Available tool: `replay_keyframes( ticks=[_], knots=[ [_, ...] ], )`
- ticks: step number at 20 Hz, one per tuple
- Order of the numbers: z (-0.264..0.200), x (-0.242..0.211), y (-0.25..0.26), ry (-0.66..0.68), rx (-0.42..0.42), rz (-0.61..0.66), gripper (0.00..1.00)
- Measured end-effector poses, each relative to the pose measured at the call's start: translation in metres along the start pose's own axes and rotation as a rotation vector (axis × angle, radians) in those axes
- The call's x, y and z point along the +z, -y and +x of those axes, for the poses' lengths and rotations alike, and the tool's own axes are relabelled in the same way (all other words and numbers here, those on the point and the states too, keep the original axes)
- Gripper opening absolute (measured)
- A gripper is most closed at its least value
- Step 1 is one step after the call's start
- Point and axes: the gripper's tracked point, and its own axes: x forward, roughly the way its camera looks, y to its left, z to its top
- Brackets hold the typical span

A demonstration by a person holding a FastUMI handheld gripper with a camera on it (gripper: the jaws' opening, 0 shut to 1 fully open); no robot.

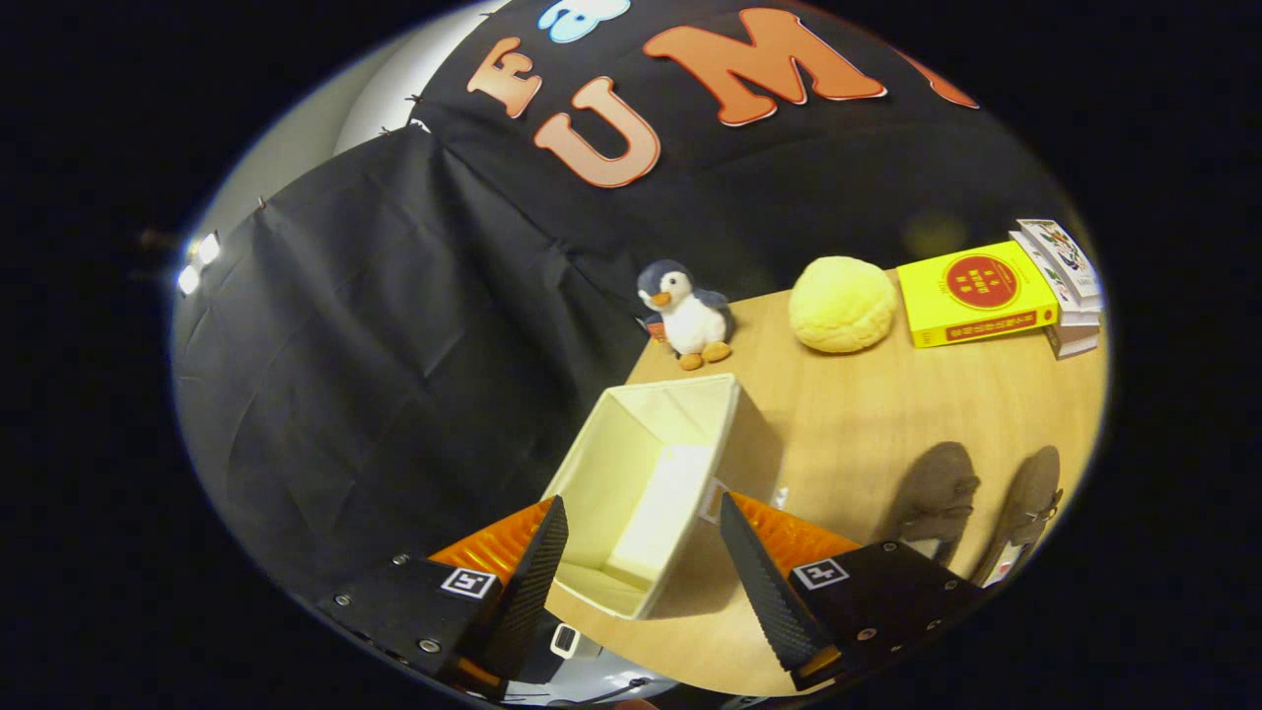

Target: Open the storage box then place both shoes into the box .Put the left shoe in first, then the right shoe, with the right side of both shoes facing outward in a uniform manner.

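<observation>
- since the cream fabric storage box [646, 488] already stands open on the wooden table [887, 414], i judge the opening step done and the left shoe next.
- my gripper [643, 567] hangs above the box with its fingers spread wide apart, holding nothing; the box mouth shows between them.
- the box looks empty inside, near the table's edge by the booth's black cloth.
- two dark shoes [937, 498] lie side by side on the table, off to the right of my right finger, well apart from the box; which one is the left i cannot tell.
- next move calls for swinging right, lowering over one shoe and closing on it.
- a plush penguin [687, 311], a yellow plush ball [843, 304] and stacked books [986, 293] sit beyond the box.
</observation>
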Motion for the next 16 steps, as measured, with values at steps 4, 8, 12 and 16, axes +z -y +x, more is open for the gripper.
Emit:
replay_keyframes(
  ticks=[4, 8, 12, 16],
  knots=[
    [-0.018, -0.014, 0.056, -0.017, -0.106, 0.050, 0.94],
    [-0.034, -0.033, 0.111, -0.048, -0.245, 0.018, 0.94],
    [-0.039, -0.052, 0.157, -0.095, -0.357, -0.007, 0.95],
    [-0.032, -0.071, 0.189, -0.137, -0.419, 0.015, 0.95]
  ],
)
